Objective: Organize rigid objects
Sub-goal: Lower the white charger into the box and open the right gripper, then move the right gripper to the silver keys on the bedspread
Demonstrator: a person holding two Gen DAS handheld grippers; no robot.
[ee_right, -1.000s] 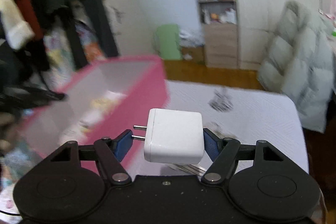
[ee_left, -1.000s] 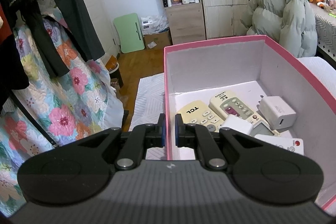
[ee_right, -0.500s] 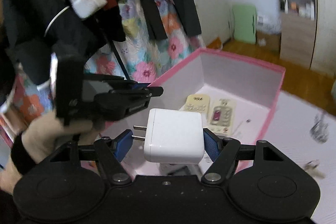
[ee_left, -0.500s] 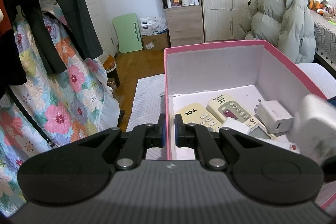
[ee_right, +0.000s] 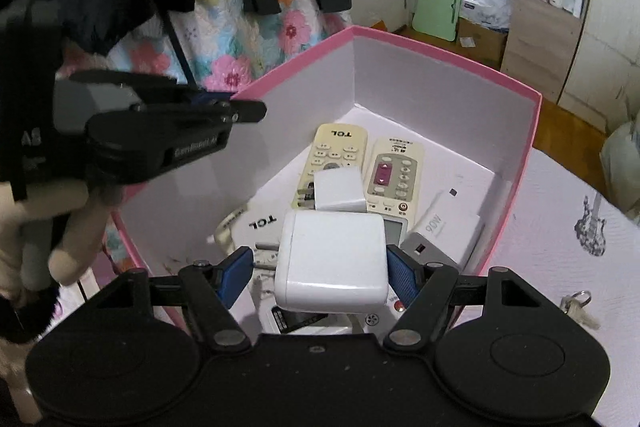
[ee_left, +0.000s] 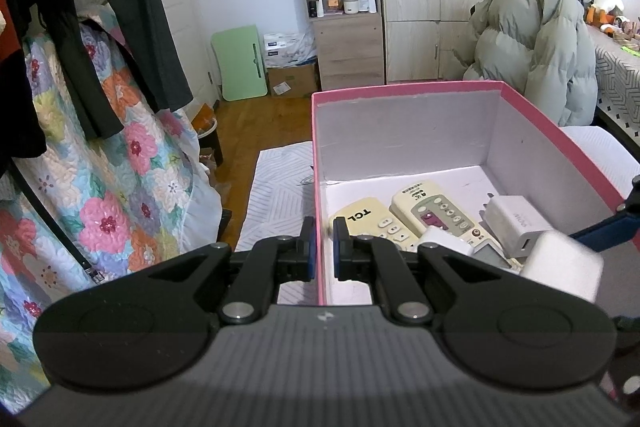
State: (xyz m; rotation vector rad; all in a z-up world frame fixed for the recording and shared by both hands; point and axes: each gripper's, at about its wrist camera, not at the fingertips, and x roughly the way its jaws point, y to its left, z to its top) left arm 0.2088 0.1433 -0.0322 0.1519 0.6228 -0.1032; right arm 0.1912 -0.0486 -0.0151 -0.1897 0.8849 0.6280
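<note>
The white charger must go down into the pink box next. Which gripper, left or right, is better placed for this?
Right. The right gripper already holds the white charger above the pink box. The left gripper is clamped on the box wall, steadying it.

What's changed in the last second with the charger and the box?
The right gripper carried the white charger from over the bed to above the pink box, and keeps hold of it. The left gripper stays clamped on the box wall; the remotes inside haven't moved.
</note>
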